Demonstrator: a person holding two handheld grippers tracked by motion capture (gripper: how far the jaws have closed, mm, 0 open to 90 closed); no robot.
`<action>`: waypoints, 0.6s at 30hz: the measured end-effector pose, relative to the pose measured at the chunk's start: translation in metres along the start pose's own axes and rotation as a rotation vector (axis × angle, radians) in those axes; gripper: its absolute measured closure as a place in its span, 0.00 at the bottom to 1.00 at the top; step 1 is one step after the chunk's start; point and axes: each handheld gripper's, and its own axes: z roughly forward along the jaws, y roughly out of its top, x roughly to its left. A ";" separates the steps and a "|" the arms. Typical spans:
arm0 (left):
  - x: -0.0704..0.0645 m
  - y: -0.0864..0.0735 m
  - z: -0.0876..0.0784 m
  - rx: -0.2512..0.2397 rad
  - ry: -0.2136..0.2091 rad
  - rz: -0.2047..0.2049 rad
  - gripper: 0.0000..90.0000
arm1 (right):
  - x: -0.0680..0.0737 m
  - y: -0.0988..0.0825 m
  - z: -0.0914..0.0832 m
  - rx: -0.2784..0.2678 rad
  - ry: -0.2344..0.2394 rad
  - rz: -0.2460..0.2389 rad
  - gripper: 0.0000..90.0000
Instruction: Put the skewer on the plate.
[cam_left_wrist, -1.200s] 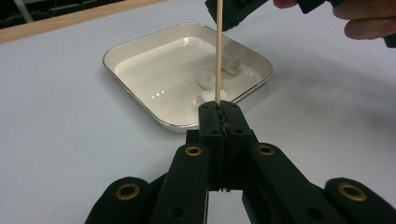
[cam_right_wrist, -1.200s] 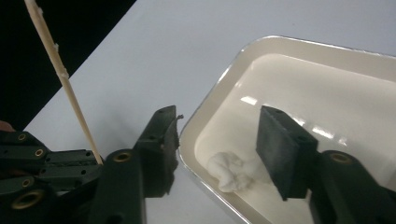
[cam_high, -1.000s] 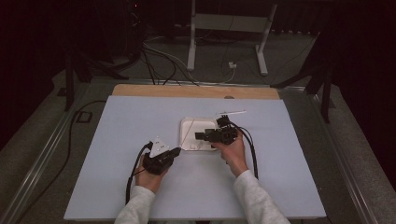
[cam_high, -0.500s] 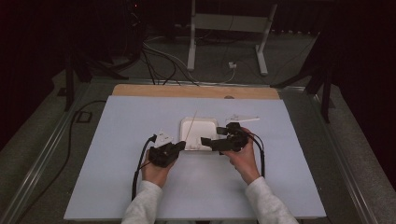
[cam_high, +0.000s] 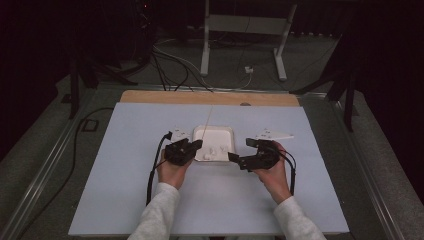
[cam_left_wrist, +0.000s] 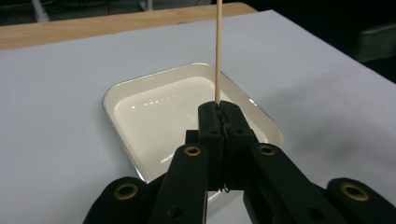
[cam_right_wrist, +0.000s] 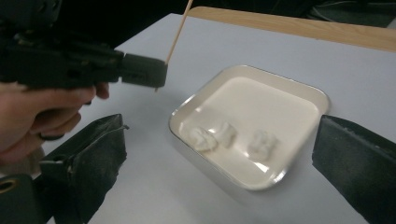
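High view: a person seated at a pale blue table (cam_high: 125, 200) works a pair of hand-held tongs over a shallow white tray (cam_high: 225, 134) near the middle of the surface. The left gripper (cam_high: 196, 144), at the tray's left edge, has its jaws pressed together on a thin wooden skewer (cam_high: 208, 116), which rises from the tips and leans away from the person, above the tray. The left gripper view shows the skewer (cam_left_wrist: 217, 46) clamped between the closed tips of that gripper (cam_left_wrist: 219, 109), standing upright above the tray (cam_left_wrist: 126, 91). The right gripper (cam_high: 241, 151) sits just off the tray's right edge, pointing toward it; its jaws have just been opening and now stand wide apart with nothing between the pads. In the right gripper view those two black jaws frame the tray (cam_right_wrist: 308, 95), which rests flat on the table (cam_right_wrist: 149, 186). Three small white lumps (cam_right_wrist: 226, 135), soft and crumpled in look, lie in the tray's near half: two close together, one a little apart. The same view catches the left gripper (cam_right_wrist: 156, 74) held above the table just beside the tray's corner, the skewer (cam_right_wrist: 177, 28) slanting up from its tip. A bare wooden strip (cam_high: 210, 97) shows along the table's far edge, with cables trailing on the dark floor behind it
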 end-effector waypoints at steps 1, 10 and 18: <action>0.001 0.000 0.002 0.008 0.004 -0.004 1.00 | -0.001 -0.002 -0.002 0.000 -0.004 0.001 0.03; 0.008 0.003 0.019 0.047 0.016 -0.035 1.00 | -0.007 -0.015 -0.020 -0.033 -0.052 0.002 0.03; 0.009 -0.001 0.039 0.102 0.029 -0.058 1.00 | -0.008 -0.033 -0.036 -0.041 -0.083 -0.007 0.03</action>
